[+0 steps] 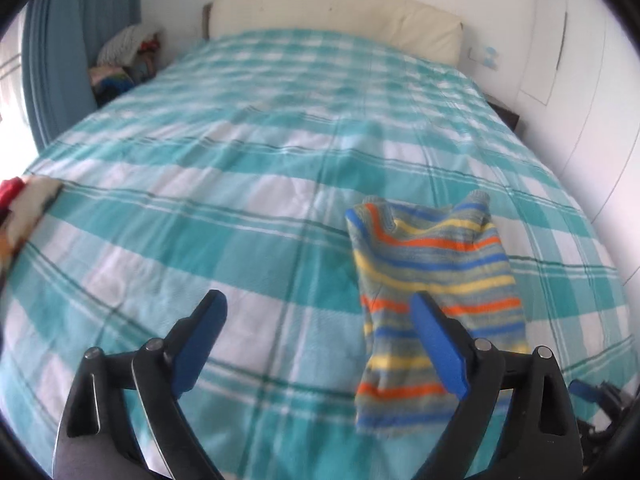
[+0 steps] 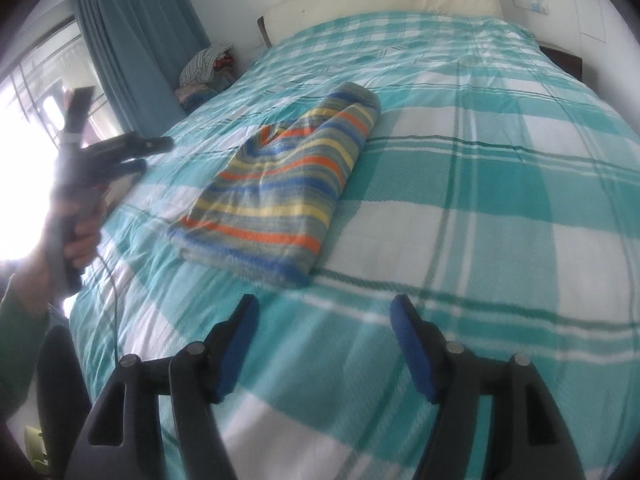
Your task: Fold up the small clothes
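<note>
Left gripper [image 1: 320, 308] gapes wide, empty, striped garment [image 1: 432, 280] folded behind its right finger; right gripper [image 2: 324, 312] parted, empty, garment ahead

both tools gape empty — left tool [image 1: 316, 300], right tool [image 2: 324, 304].

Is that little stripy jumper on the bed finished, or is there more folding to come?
It looks done: the small striped knitted jumper lies folded into a neat oblong on the teal-and-white checked bedspread. Nothing is in hand: the left gripper and the right gripper both stand open and empty. Possibly left: a colourful cloth at the bed's edge, too blurred to identify.
</note>
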{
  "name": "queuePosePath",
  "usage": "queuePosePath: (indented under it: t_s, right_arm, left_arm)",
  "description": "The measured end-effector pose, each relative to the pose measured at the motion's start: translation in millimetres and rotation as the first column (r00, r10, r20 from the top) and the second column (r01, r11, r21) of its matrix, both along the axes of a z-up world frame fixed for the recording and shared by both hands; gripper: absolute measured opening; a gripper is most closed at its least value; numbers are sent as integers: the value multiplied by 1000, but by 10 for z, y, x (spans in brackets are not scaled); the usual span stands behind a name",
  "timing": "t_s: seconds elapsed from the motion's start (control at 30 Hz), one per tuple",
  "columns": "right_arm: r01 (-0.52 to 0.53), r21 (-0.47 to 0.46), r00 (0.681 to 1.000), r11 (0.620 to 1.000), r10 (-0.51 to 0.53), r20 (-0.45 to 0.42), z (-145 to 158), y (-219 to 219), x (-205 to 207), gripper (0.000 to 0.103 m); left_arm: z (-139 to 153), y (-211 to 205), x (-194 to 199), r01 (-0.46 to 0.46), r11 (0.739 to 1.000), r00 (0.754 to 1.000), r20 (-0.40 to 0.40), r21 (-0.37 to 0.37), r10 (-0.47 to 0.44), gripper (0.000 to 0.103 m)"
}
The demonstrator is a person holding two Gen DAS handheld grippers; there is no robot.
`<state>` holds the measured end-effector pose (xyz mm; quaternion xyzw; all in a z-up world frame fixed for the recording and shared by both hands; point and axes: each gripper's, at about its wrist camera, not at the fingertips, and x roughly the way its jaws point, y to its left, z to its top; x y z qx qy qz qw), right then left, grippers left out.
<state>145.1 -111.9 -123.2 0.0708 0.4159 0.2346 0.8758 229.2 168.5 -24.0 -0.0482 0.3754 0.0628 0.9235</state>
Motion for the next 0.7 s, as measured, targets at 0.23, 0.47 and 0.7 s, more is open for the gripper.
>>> queuePosePath:
  t_s: [0.23,0.47,0.7]
  right_arm:
    - [8,-6,1000,1000,-8,18,104,-1,-199,68]
    - [1,-11,1000,1000,0,28,134,23,-227,69]
    - [57,121,998,991,-55,-25,169,-58,436,81]
  left_arm:
    - [196,-87,-309,-12,995,1000,25,95,10,94]
    - [146,-108,-319,30,990,1000,1,135,-30,98]
    - [-586,203,311,158,950,974,-113,-271,-195,98]
